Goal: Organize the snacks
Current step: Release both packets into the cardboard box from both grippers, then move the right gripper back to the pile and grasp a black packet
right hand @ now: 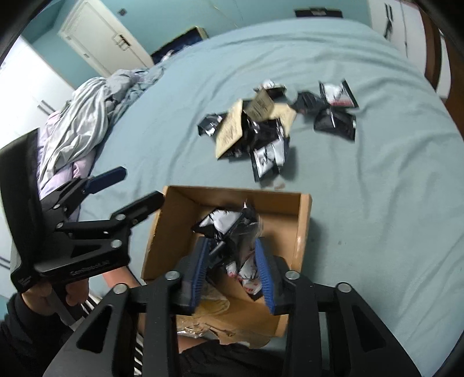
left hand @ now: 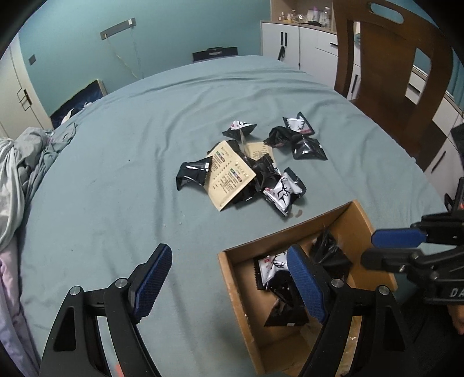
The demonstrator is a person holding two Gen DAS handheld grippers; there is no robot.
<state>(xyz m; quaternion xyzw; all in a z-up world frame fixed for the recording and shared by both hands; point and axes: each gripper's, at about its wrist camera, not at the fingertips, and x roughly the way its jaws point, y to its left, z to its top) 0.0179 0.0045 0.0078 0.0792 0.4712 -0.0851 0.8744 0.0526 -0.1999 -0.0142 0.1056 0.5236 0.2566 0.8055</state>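
Hand-held gripper (right hand: 232, 269) above glossy black-white snack packets (right hand: 229, 223).

We are in a home bedroom. A wide bed (left hand: 145, 130) under a grey-blue sheet fills both views, with rumpled bedding (right hand: 84, 116) heaped at its left edge. Beyond it we see teal walls (left hand: 188, 26), a white panelled door (right hand: 98, 34) far left, and white cabinets (left hand: 304, 43) far right whose top carries small bottles (left hand: 316, 13). A wooden chair (left hand: 385, 66) stands at the right of the bed.
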